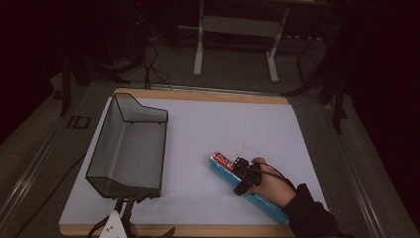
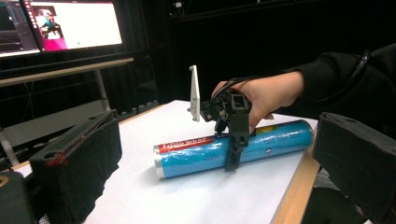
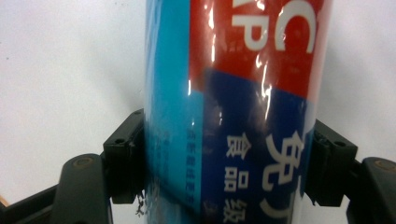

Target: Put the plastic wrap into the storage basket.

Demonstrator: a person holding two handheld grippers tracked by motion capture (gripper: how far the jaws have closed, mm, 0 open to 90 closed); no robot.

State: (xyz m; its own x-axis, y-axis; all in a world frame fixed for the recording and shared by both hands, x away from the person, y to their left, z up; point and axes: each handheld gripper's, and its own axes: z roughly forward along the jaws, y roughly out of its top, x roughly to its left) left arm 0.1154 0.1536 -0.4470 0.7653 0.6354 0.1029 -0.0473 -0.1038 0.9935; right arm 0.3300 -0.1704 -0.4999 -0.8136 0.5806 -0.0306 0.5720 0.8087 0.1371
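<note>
A: As the table point(image 1: 198, 129) stands, what is the count?
B: One basket point(image 1: 130, 144), one roll point(image 1: 250, 188). Right gripper point(image 1: 243, 173) clamps the roll lying at the table's near right; left gripper point(image 1: 124, 218) jaws spread, empty.

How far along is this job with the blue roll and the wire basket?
Early on. Nothing looks finished: the wire basket holds nothing. In hand: the right gripper is clamped across the blue roll, its pads pressing both sides in the right gripper view, while the roll lies on the white mat. The left gripper waits by the basket, jaws open. Probably left: lifting the roll into the basket.
</note>
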